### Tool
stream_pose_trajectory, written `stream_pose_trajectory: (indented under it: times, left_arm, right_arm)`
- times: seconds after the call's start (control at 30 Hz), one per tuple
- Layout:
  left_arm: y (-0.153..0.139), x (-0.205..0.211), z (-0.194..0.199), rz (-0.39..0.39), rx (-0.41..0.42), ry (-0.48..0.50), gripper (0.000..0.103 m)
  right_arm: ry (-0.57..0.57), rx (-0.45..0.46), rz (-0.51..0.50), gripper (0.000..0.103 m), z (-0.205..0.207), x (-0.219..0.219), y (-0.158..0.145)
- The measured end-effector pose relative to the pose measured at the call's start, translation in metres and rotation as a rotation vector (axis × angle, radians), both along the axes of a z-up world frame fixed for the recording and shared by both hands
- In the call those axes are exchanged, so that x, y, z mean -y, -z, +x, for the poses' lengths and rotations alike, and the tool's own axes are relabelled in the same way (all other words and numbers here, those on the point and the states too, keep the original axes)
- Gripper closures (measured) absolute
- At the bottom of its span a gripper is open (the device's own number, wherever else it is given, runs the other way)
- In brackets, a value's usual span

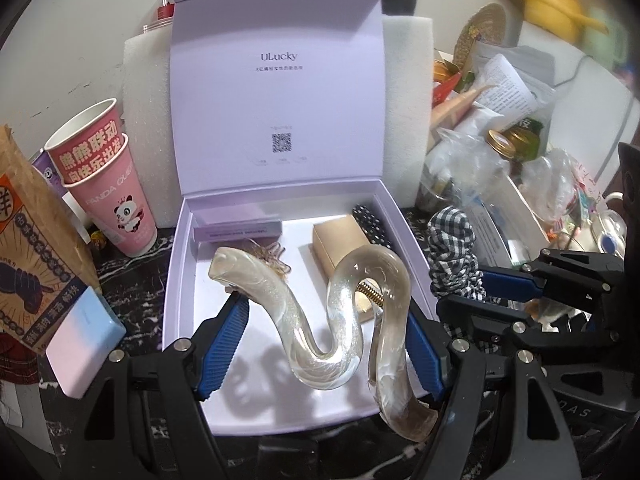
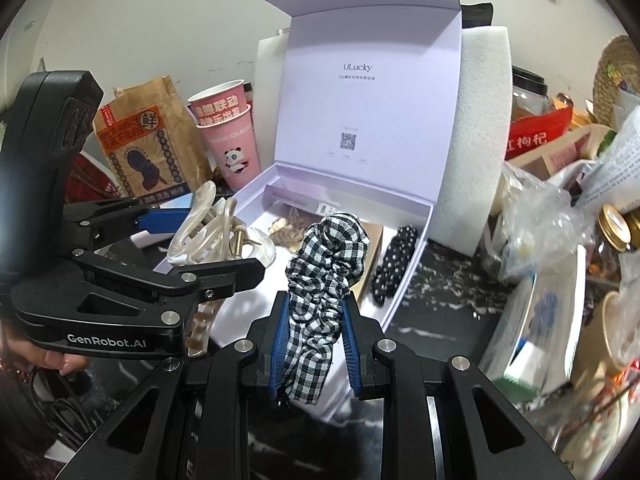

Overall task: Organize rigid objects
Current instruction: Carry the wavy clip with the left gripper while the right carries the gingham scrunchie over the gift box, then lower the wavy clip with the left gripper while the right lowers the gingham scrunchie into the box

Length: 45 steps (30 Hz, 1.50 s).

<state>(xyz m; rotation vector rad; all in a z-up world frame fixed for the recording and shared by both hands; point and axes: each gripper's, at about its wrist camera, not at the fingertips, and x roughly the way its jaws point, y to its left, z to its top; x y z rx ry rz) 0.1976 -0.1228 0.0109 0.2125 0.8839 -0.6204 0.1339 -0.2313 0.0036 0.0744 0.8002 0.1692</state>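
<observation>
The pearly hair claw (image 1: 320, 320), clamped in the left gripper (image 1: 326, 344) above the open lavender box (image 1: 404, 240), should settle toward six o'clock, clear of the gold carton (image 1: 340, 244), while the right gripper (image 2: 314, 344) pinches the gingham scrunchie (image 2: 320, 276).

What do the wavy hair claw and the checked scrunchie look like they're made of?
Hair claw: probably glossy acrylic or resin, translucent with pearly swirls, and a brass-coloured metal spring. Scrunchie: woven gingham fabric, matte, gathered into soft ruffles.
</observation>
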Motion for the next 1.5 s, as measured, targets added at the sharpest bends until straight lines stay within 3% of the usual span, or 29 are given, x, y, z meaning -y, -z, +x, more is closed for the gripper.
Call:
stream_pose_trajectory:
  times: [0.9,1.5]
  left_arm:
    - [-0.018,0.021,0.07,-0.008,0.12,-0.026,0.028]
    - [0.026,0.026,0.111,0.038,0.003,-0.037,0.028]
  right_arm:
    - [0.015,0.035,-0.025,0.079,0.07,0.029,-0.018]
    - [0.039,-0.049,0.004,0.079,0.105,0.037,0.01]
